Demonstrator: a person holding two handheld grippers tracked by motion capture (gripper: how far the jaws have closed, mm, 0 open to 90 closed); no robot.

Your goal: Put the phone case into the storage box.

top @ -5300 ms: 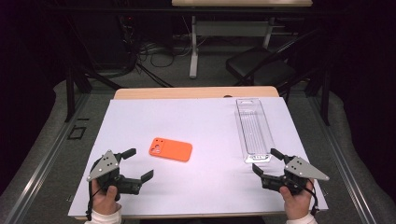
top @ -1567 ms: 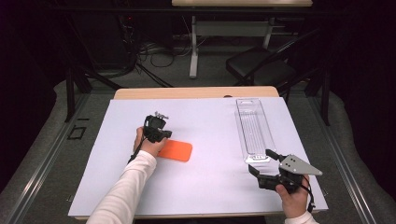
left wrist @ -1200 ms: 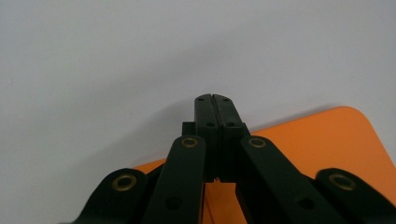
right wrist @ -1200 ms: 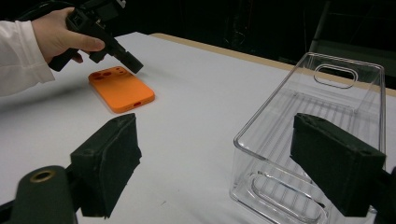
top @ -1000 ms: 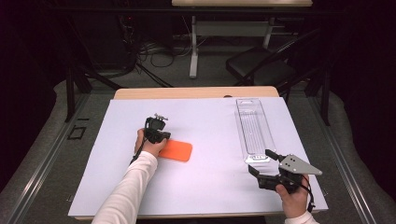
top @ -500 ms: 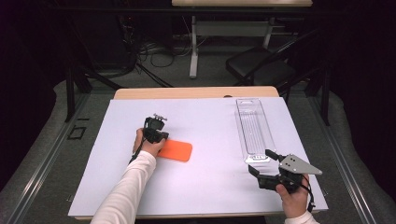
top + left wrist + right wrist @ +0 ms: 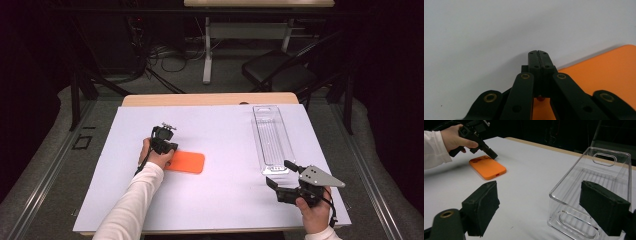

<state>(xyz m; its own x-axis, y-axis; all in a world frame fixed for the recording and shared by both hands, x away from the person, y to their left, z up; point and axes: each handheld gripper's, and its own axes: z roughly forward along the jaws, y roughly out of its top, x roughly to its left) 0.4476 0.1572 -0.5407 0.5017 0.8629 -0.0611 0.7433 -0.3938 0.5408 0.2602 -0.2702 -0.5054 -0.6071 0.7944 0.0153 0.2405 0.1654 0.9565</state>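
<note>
Left claw (image 7: 161, 150) sits at the near-left end of the orange phone case (image 7: 187, 162), jaws pressed together with no gap in the left gripper view; the tips (image 7: 539, 56) are down at the case's edge (image 7: 604, 72), and a sliver of orange shows under the jaws, so it may be pinching the rim, but a real grip can't be confirmed. The case lies flat on the white sheet covering the table (image 7: 225, 200), left of centre, long axis running left-right across the table, and extends away from the left claw toward the right. In the right gripper view the left claw (image 7: 491, 155) angles down onto the case's far end (image 7: 487, 167), camera-cutout side. Right claw (image 7: 280, 175) is parked near the front right of the table, jaws wide apart with nothing between them, pads (image 7: 481, 207) framing the near end of the clear plastic tray (image 7: 272, 140). The tray stands on the right side, long axis running front to back, well apart from the case. Key relation: the case is right at the left claw and well across the table from the right one, so the left hand is the one to act. The likely job is taking the case over to the tray, which means a move rightward; the case's long axis is crosswise to the tray's, so it would probably need a turn to fit.
</note>
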